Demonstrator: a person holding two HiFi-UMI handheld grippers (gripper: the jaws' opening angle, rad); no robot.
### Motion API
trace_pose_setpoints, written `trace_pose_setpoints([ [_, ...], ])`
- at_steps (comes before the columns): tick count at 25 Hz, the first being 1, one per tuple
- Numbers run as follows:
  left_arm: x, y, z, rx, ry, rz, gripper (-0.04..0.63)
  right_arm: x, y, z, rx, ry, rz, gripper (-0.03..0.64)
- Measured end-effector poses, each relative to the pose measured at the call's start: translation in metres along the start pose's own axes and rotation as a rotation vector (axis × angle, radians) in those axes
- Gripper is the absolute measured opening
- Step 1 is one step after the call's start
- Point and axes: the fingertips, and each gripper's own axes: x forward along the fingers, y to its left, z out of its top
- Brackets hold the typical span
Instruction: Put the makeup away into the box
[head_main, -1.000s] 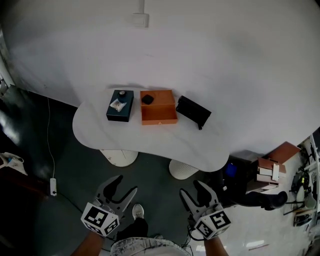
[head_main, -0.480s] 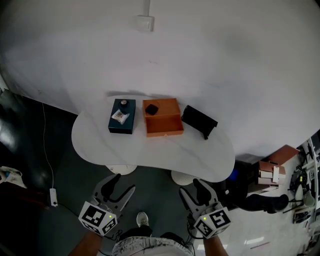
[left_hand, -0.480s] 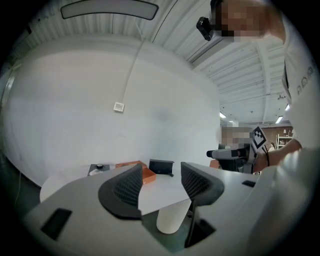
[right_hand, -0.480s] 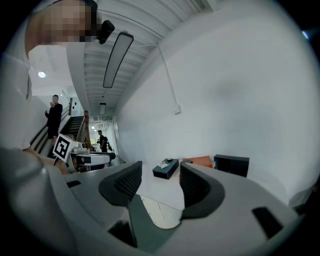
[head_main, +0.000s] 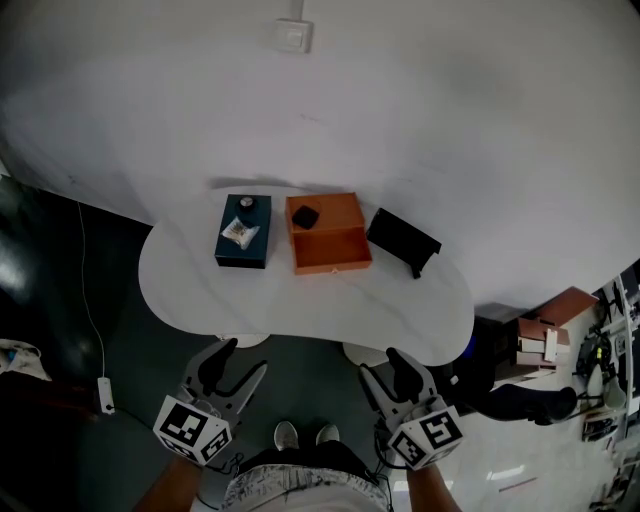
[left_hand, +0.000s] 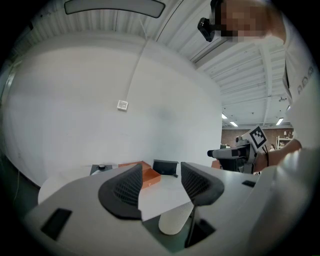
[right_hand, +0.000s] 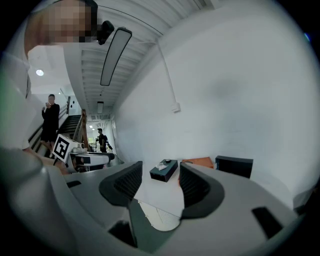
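On a white table (head_main: 200, 290) stand a dark teal box (head_main: 243, 245) with a small black jar (head_main: 246, 204) and a white packet (head_main: 238, 232) on top. Next to it is an open orange box (head_main: 335, 250) holding one black item (head_main: 305, 217), then a black case (head_main: 403, 241). My left gripper (head_main: 240, 360) and right gripper (head_main: 383, 365) hover over the floor short of the table's near edge, both open and empty. The left gripper view shows the orange box (left_hand: 150, 176) between the jaws; the right gripper view shows the teal box (right_hand: 164, 171).
White pedestal legs (head_main: 236, 340) stand under the table. A cable with a plug block (head_main: 103, 395) lies on the dark floor at left. Stacked boxes and clutter (head_main: 545, 335) sit at right. People stand by stairs (right_hand: 50, 117) in the distance.
I have stepped toward the table, so it sits closer to both grippers in the head view. Both grippers came forward with me. Their jaws stand as wide as before.
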Motion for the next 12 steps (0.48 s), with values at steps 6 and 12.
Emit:
trace_pose_setpoints([
  [6,0.018,0.009,0.003,0.002,0.013,-0.004,0.261,0.013,-0.013,0.000,0.009,0.001,-0.007,0.244],
  [12,0.045,0.021,0.004,0.008,0.022,-0.004,0.261,0.035,-0.034,0.004,0.017,0.001,-0.005,0.242],
])
